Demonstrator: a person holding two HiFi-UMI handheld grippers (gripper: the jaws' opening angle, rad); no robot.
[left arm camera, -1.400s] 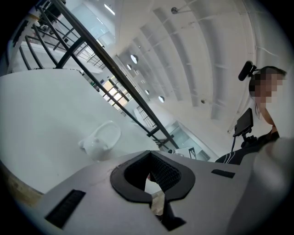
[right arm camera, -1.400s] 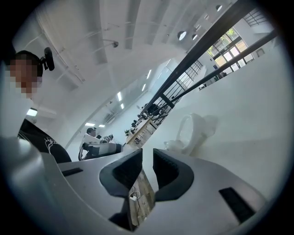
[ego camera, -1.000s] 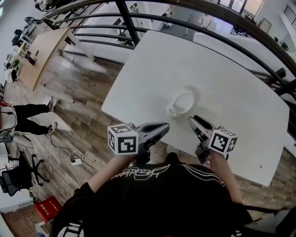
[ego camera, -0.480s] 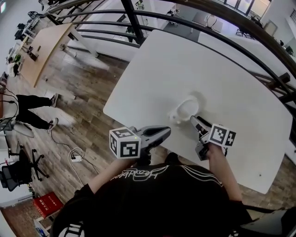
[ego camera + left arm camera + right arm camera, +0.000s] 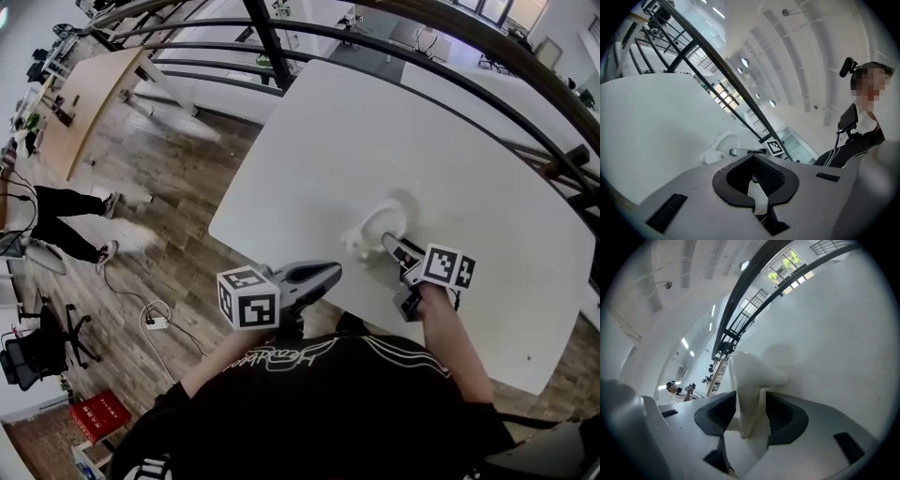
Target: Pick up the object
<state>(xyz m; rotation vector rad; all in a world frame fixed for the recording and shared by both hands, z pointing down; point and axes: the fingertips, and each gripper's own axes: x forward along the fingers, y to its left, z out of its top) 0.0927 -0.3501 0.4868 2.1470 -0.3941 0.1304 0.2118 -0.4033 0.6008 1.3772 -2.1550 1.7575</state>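
A white cup-like object (image 5: 382,221) with a side lug sits on the white table (image 5: 375,122), near its front edge. My right gripper (image 5: 388,243) reaches it from the near side, jaws open, with the object's near wall between them. In the right gripper view the white wall (image 5: 749,380) stands in the gap of the right gripper (image 5: 751,401), and neither pad presses on it. My left gripper (image 5: 330,272) hovers by the table's front edge, left of the object, shut and empty. The left gripper view shows the object (image 5: 723,143) ahead of the left gripper (image 5: 753,161).
A black curved railing (image 5: 394,37) runs behind the table. Wooden floor (image 5: 159,187) lies to the left, with a person's legs (image 5: 66,202), a power strip and cable (image 5: 155,323) and a red box (image 5: 94,415). The table's right part is bare.
My right gripper has moved forward up to the object and its jaws now straddle the near wall. The left gripper has stayed roughly in place.
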